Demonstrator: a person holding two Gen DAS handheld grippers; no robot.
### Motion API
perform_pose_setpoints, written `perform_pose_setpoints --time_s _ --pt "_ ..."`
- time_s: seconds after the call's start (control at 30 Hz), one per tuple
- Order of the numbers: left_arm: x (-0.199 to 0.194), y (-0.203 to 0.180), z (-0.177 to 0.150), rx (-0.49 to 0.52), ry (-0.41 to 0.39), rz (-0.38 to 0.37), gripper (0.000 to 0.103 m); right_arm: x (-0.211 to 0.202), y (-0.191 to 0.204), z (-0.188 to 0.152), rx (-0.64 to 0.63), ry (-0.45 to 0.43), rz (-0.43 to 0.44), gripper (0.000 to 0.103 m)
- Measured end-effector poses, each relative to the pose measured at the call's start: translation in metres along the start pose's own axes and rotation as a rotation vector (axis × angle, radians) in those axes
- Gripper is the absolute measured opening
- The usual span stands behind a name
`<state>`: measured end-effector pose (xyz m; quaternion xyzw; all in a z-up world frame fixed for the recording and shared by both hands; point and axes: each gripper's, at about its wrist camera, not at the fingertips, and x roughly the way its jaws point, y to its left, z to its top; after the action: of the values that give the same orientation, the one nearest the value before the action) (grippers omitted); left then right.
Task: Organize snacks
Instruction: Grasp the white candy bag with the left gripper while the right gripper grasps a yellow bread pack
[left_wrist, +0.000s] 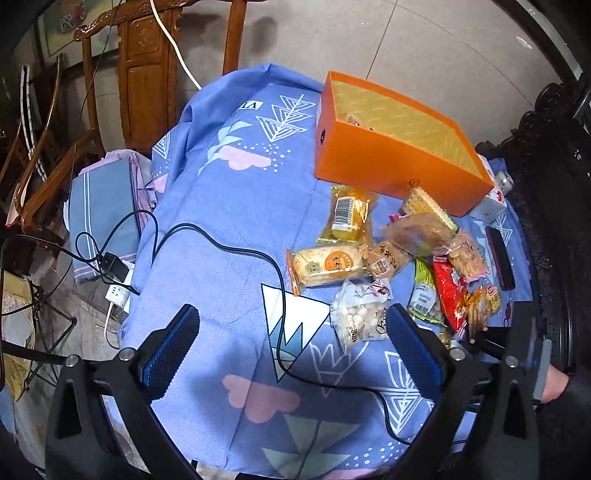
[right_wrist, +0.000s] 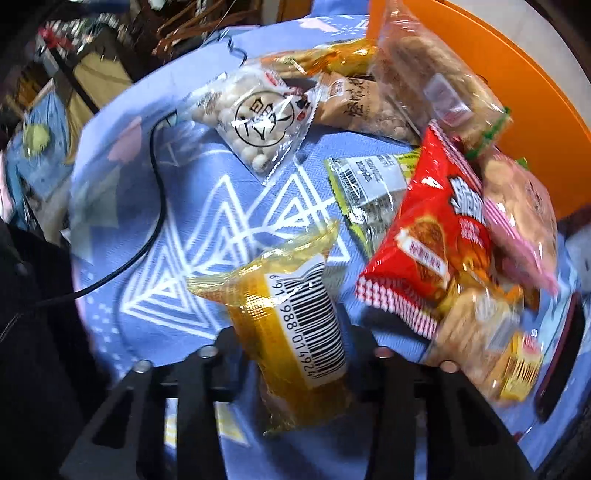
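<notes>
Gripping a yellow snack packet (right_wrist: 291, 332) with a barcode label, the right tool (right_wrist: 291, 354) has its jaws pressed in against the packet's lower half, so the wrapper stands up between them over the blue patterned cloth (right_wrist: 207, 229) on the worktop. Ahead and to the right of this tool lies the pile of loose snacks: a red packet (right_wrist: 424, 254), a green-edged packet (right_wrist: 369, 184), a clear bag of white round sweets (right_wrist: 255, 122) and several biscuit packs. Beyond the pile, at the far right, rises the orange box (right_wrist: 517, 92).

The left tool (left_wrist: 291, 347) hangs with its blue-padded jaws spread wide and nothing between them. A black cable (left_wrist: 258, 258) runs across the cloth beneath it. The orange box (left_wrist: 388, 162) sits well ahead and to its right, its yellow lining showing.

Judging by this, the sorting is at an early stage. Only a small item or two seems to sit inside the box, though that is hard to make out. Most packets remain scattered on the cloth in front of the box, and the yellow one looks next to go in.
</notes>
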<state>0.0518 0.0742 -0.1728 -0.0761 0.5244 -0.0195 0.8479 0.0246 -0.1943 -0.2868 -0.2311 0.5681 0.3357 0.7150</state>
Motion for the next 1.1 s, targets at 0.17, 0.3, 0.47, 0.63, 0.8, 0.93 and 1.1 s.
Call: perform_pose_setpoints --time_s 0.17,0.3,0.47,0.63,0.8,0.93,1.1 --pt "0.021 -0.024 -0.002 0.08 0.035 -0.013 0.099 -0.033 -0.008 -0.011 0.172 -0.09 0.063 0.036" --pt "0.05 -0.053 -0.011 0.187 0.077 -0.012 0.099 -0.066 -0.017 -0.022 0.342 -0.203 0.134 0.036" --pt "0.095 -0.076 -0.019 0.203 0.175 -0.019 0.099 -0.096 -0.018 -0.041 0.454 -0.28 0.105 0.036" --pt "0.13 -0.091 -0.023 0.175 0.238 -0.011 0.099 -0.104 -0.016 -0.06 0.496 -0.29 0.07 0.036" --pt "0.164 -0.098 -0.03 0.143 0.31 0.008 0.099 -0.098 -0.015 -0.066 0.542 -0.284 0.052 0.036" --pt "0.168 -0.103 -0.034 0.164 0.274 0.014 0.08 -0.097 -0.013 -0.068 0.551 -0.289 0.034 0.036" --pt "0.155 -0.101 -0.032 0.174 0.225 -0.052 0.059 -0.097 -0.014 -0.068 0.564 -0.298 0.034 0.036"
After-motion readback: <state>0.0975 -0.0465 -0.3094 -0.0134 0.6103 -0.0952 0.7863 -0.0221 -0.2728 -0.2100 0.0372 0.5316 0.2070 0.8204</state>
